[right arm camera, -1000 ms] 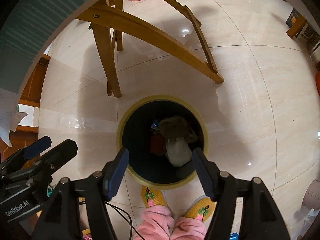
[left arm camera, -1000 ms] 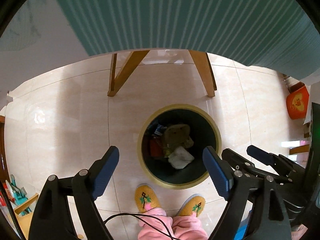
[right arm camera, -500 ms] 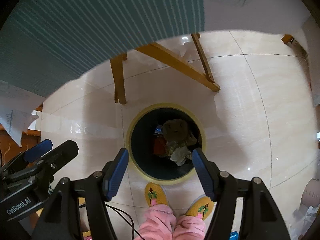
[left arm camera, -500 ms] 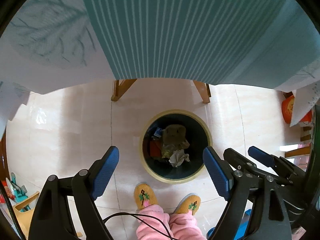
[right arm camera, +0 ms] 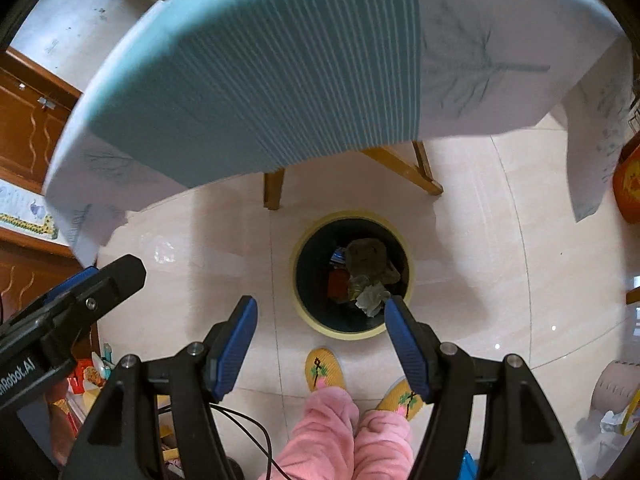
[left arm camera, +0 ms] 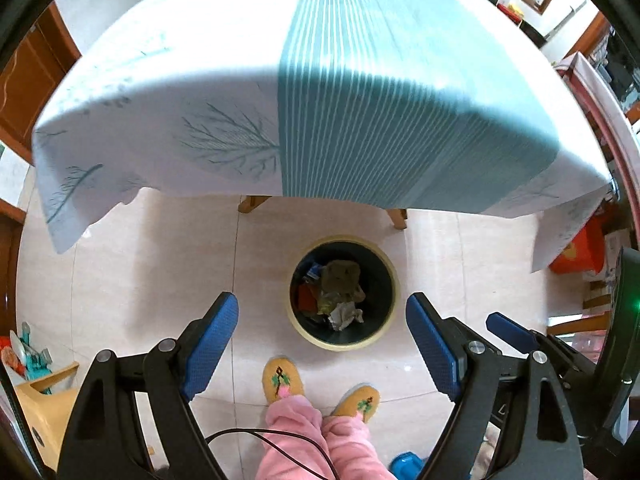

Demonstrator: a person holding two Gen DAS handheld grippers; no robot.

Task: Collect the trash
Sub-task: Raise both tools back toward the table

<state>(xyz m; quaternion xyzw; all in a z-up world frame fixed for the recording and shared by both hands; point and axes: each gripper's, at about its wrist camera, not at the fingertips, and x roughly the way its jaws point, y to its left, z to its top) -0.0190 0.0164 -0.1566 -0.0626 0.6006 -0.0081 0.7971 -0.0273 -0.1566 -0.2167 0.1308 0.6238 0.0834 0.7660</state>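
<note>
A round dark bin with a yellow rim (left arm camera: pixel 390 280) stands on the tiled floor under the table's near edge; it also shows in the right wrist view (right arm camera: pixel 298 280). It holds crumpled white paper (left arm camera: pixel 344 316), a brown paper wad (left arm camera: pixel 340 276) and red and blue wrappers. My left gripper (left arm camera: pixel 322 340) is open and empty, high above the bin. My right gripper (right arm camera: pixel 320 330) is open and empty beside it, also above the bin. The right gripper's fingers (left arm camera: pixel 508 326) show at the right of the left wrist view.
A table with a white and teal striped cloth (left arm camera: pixel 360 80) fills the upper view; its wooden legs (right arm camera: pixel 274 188) stand behind the bin. The person's yellow slippers (left arm camera: pixel 282 378) and pink trousers are just in front of the bin. An orange stool (left arm camera: pixel 576 252) stands right.
Both grippers have risen and pulled back from the bin, which now looks smaller. The tabletop has come into view. Both stay open and empty.
</note>
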